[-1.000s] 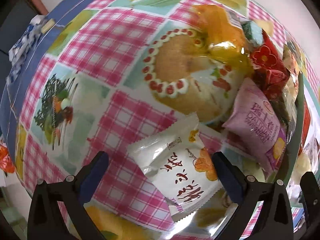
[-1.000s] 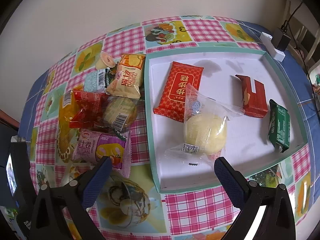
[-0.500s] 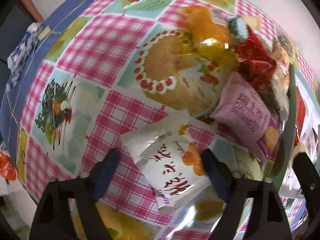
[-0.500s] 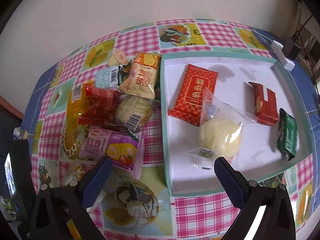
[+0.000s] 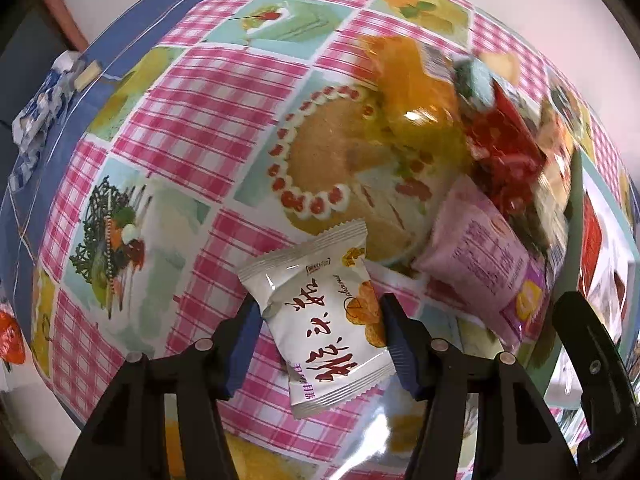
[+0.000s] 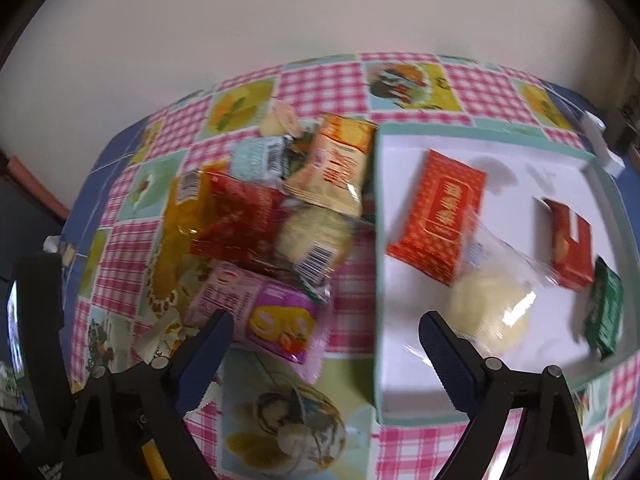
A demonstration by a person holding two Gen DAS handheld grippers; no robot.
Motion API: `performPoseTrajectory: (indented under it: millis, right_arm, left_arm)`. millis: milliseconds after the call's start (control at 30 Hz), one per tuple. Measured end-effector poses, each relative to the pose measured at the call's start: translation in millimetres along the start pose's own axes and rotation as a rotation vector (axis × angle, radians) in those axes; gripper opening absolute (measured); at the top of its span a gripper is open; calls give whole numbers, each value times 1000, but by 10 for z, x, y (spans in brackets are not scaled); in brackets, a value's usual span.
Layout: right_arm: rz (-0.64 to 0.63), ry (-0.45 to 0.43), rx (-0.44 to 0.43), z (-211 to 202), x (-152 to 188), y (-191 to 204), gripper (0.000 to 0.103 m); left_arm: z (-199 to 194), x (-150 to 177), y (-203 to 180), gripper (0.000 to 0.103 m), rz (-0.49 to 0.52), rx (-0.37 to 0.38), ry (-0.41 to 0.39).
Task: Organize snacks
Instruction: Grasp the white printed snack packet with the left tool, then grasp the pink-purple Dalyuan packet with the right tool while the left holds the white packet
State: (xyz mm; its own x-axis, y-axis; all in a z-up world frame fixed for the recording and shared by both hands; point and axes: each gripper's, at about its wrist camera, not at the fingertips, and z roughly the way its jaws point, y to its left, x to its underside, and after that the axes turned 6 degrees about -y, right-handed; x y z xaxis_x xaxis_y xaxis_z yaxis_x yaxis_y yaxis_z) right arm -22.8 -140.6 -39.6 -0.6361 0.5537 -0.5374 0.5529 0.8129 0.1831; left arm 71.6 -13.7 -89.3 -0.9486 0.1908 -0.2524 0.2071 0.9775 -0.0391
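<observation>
My left gripper (image 5: 322, 332) points down at the checked tablecloth. Its jaws are closing, and both blue pads (image 5: 250, 328) press the sides of a white snack packet (image 5: 320, 312) with red characters, held slightly above the cloth. My right gripper (image 6: 326, 344) hovers over the gap between the snack pile and the tray. Its jaws are closing too but stand wide, with nothing between them. The purple packet (image 6: 260, 308) lies just ahead of its left finger. The white tray with a teal rim (image 6: 480, 132) holds a red packet (image 6: 440, 216), a clear-wrapped bun (image 6: 488, 312), a small red box (image 6: 572, 248) and a green packet (image 6: 606, 316).
The pile left of the tray has a red packet (image 6: 236, 216), a yellow-orange packet (image 6: 340, 168), a wrapped bun (image 6: 312, 232), a teal packet (image 6: 256, 160) and an orange clear bag (image 6: 180, 220). A wall runs behind the table. A white adapter (image 6: 600, 140) sits at the far right.
The left jaws have closed in from wide open onto the white packet and the gripper has risen with it. The right gripper has shifted left toward the pile and its jaws have narrowed a little.
</observation>
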Motion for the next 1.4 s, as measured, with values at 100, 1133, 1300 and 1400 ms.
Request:
performPoseTrajectory:
  millis: [100,1133,1300,1400]
  right_arm:
    - [-28,-8,-34,29,-32,74,92]
    - [-139,25,-183,424,-231,324,82]
    - [-148,65,-167,416,-193,334,82]
    - [-149,107,-158,413,-151,332,83]
  left_arm:
    - [-26,-52,110,61,-38,-6,-3]
    - [-125,-226,555,61,-124,-28,3]
    - [-128,-234,557,61,-129,-24,6]
    - [-107,-230,555,61,-129,-18,10]
